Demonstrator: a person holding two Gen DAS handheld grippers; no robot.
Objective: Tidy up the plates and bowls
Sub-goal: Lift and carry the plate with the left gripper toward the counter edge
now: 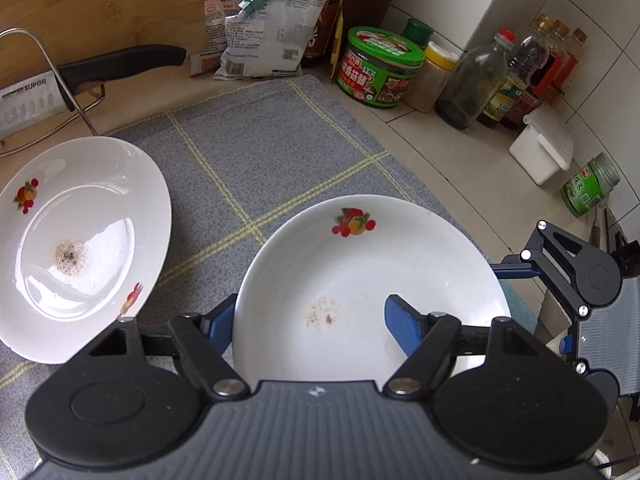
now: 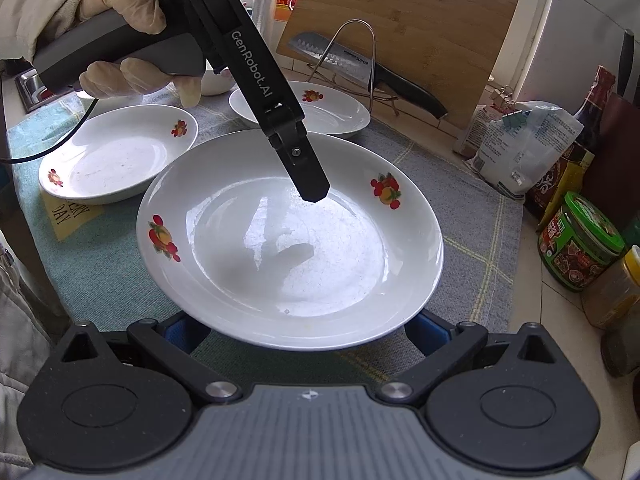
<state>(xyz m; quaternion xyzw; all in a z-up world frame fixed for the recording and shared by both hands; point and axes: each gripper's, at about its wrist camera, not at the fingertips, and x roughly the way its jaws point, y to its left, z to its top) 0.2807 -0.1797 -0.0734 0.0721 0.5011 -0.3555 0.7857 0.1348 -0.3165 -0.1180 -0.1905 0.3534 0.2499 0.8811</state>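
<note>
Left wrist view: the left gripper stands wide open across the near rim of a white plate with a fruit motif. One blue finger lies over the plate's inner wall; the other finger sits outside the rim. Whether either pad touches the china cannot be told. The plate rests on a grey checked mat covering the surface, towards the mat's right edge. A second plate lies at the mat's left side, apart from the first. Jars and bottles line the tiled back-right corner of the surface; a knife rests in a wire rack before a cutting board.

Right wrist view: the right gripper is likewise wide open, its blue fingers flanking the near edge of the same plate and largely hidden beneath its rim; contact cannot be judged. The other gripper reaches into this plate from above. Two further plates lie behind, nearer the surface's far edge.
</note>
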